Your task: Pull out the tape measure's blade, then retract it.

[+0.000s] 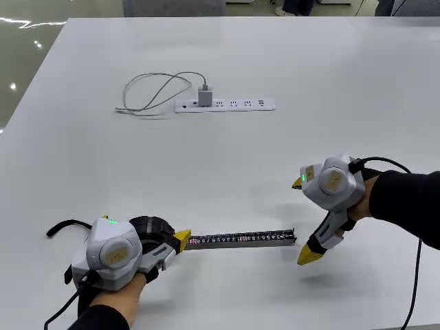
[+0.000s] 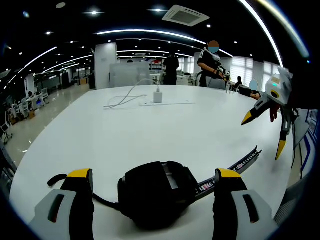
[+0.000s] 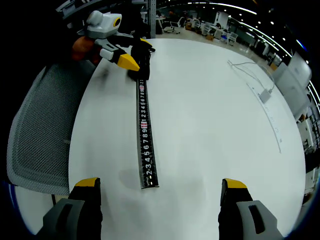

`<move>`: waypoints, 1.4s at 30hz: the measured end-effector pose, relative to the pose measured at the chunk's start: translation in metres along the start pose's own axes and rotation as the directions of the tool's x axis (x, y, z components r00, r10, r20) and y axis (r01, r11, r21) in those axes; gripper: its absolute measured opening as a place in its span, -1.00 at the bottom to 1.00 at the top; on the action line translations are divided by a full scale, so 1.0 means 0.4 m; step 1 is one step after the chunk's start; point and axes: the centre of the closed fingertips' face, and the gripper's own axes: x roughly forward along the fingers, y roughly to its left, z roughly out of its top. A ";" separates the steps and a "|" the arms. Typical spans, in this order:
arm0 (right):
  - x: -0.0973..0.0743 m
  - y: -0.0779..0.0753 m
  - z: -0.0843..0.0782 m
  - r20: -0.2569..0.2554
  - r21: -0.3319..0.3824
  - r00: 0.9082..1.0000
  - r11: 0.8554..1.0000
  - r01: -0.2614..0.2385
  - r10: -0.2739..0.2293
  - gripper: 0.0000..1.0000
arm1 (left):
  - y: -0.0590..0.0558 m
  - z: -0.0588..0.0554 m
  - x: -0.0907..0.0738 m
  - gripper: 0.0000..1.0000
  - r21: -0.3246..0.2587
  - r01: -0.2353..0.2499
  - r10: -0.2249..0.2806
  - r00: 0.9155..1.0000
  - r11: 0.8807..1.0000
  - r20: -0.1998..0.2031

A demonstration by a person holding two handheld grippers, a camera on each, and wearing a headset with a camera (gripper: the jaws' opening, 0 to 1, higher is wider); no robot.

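A black tape measure (image 1: pixel 152 230) lies on the white table (image 1: pixel 227 172) between the jaws of my left gripper (image 1: pixel 165 240), which stands open around it. In the left gripper view the case (image 2: pixel 157 195) sits between the yellow-tipped fingers (image 2: pixel 80 175) with a small gap on each side. Its blade (image 1: pixel 240 238) lies pulled out flat on the table to the right. My right gripper (image 1: pixel 302 220) hovers open just beyond the blade's end, holding nothing. The right gripper view shows the blade (image 3: pixel 145 135) ending between that gripper's spread jaws (image 3: pixel 161 182).
A white power strip (image 1: pixel 227 104) with a charger (image 1: pixel 205 94) and a looped cable (image 1: pixel 155 93) lies at the table's far middle. A black strap (image 1: pixel 65 225) trails left of the tape measure. A grey mesh chair (image 3: pixel 40 130) stands at the table's edge.
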 end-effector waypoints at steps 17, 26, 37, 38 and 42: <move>0.039 0.022 -0.031 -0.026 -0.053 0.999 0.998 -0.045 0.044 0.39 | 0.001 -0.020 0.003 0.98 -0.013 -0.007 0.006 1.000 1.000 -0.014; 0.044 0.032 -0.036 -0.020 -0.085 0.998 0.994 -0.066 0.065 -0.05 | 0.001 -0.020 0.006 0.98 -0.012 -0.010 0.010 1.000 1.000 -0.013; 0.044 0.031 -0.034 -0.018 -0.102 0.998 0.993 -0.061 0.059 -0.47 | 0.008 -0.012 0.004 0.98 -0.018 -0.022 0.022 1.000 1.000 -0.009; 0.044 0.031 -0.034 -0.017 -0.102 0.998 0.993 -0.060 0.058 -0.49 | 0.008 -0.013 0.004 0.98 -0.020 -0.022 0.022 1.000 1.000 -0.010; 0.044 0.033 -0.036 -0.019 -0.102 0.998 0.993 -0.061 0.060 -0.60 | 0.009 -0.013 0.004 0.98 -0.020 -0.023 0.023 1.000 1.000 -0.010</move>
